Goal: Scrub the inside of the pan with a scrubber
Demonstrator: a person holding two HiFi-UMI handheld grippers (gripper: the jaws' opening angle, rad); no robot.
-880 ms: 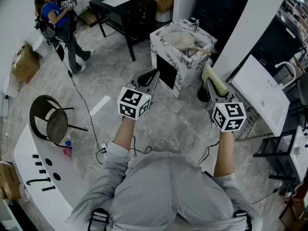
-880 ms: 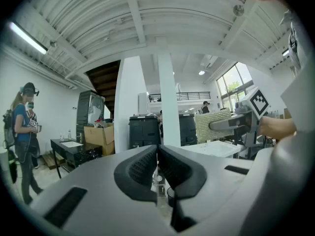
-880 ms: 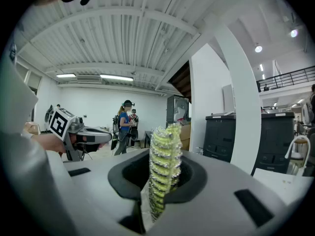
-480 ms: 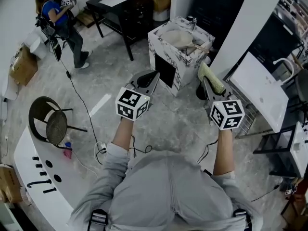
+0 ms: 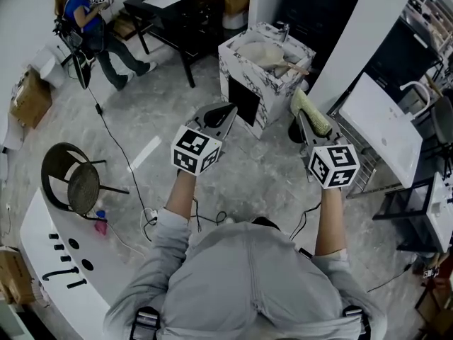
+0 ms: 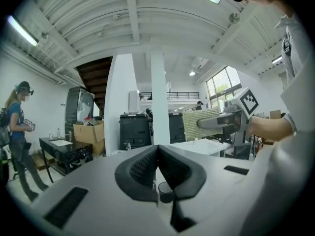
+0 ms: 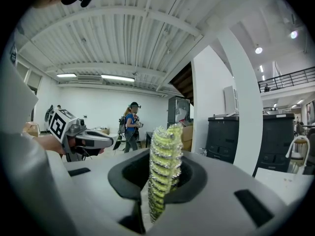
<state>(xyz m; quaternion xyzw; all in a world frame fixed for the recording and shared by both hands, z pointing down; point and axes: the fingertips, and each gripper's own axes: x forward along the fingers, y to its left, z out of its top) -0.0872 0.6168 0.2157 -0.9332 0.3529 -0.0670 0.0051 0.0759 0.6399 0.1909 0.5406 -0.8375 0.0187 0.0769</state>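
Grippers barely shifted since earlier. Marble stand (image 5: 274, 94) is ahead – pan (image 5: 260, 54) prob. inside. R gripper (image 5: 306, 122) clamps scrubber (image 5: 315, 115); L gripper (image 5: 226, 110) closed, empty.

Head view: even, rather dim indoor light with muted colours and soft shadows on the pale floor (image 5: 177, 99). Straight lines bow toward the corners. Both gripper views are round fisheye pictures with black corners. Ceiling strip lights (image 7: 118, 77) glow mid-left, a window (image 6: 219, 85) glares mid-right, and the scrubber (image 7: 165, 166) looks sharp.
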